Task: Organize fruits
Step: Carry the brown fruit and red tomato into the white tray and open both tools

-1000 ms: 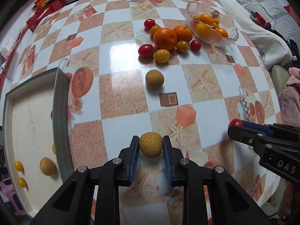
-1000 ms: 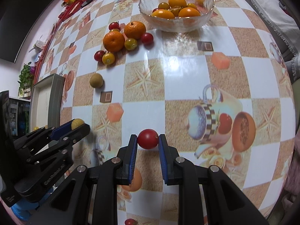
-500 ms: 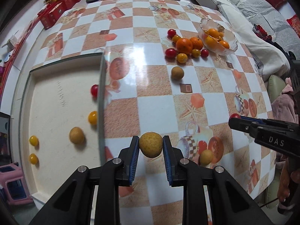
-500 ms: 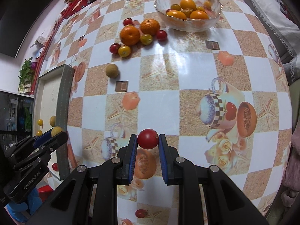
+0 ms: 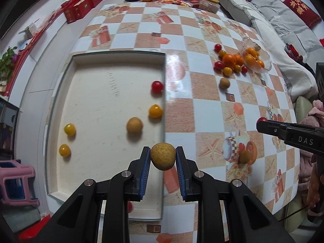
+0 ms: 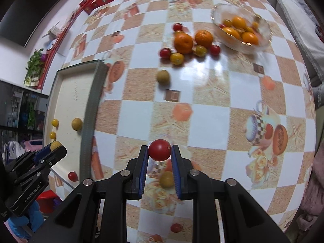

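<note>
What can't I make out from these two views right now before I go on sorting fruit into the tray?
- Left wrist view: a red fruit in the tray is mostly hidden behind the left tool, which holds a brown fruit.
- Right wrist view: the tray's near end is cut off behind the left tool's body.
- Right wrist view: the glass bowl is motion-blurred, so its fruit can't be counted.
- Right wrist view: the right tool, gripping a red tomato, partly covers a brownish fruit on the table.

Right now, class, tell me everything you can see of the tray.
The tray is a shallow rectangle with a pale cream floor and a low grey-green rim, lying flat on the checked tablecloth. Loose in it are two red tomatoes, three small yellow fruits and one tan round fruit, spread apart. Faint marks cross its floor. The left gripper hangs above its right rim.
</note>
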`<state>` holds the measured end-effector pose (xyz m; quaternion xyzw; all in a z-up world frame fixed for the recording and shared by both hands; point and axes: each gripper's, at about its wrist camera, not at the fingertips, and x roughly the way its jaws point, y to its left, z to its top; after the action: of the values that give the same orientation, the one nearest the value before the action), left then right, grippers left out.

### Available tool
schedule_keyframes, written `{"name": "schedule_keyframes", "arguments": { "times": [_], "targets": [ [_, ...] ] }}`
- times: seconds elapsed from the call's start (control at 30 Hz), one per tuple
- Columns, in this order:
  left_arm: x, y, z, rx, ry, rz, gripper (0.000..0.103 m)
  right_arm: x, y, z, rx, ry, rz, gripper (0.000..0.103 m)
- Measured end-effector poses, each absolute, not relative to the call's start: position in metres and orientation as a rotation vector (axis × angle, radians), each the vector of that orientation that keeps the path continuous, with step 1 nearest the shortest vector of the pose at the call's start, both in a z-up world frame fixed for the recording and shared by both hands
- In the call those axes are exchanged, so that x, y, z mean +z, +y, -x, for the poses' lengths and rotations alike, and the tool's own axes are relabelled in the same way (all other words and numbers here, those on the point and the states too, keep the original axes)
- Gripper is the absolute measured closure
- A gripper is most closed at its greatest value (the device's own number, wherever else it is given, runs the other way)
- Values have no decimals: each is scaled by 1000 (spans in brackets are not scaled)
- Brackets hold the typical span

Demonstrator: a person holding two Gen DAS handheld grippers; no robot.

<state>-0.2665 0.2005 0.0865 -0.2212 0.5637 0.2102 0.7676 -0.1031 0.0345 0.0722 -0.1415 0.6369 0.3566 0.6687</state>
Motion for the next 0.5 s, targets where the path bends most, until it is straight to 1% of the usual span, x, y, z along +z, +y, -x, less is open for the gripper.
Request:
{"name": "schedule_keyframes", "arguments": {
  "times": [0.5],
  "targets": [
    [84, 254, 325, 601, 1178, 571, 77, 92, 123, 149, 967, 1398, 458, 78]
  ]
}}
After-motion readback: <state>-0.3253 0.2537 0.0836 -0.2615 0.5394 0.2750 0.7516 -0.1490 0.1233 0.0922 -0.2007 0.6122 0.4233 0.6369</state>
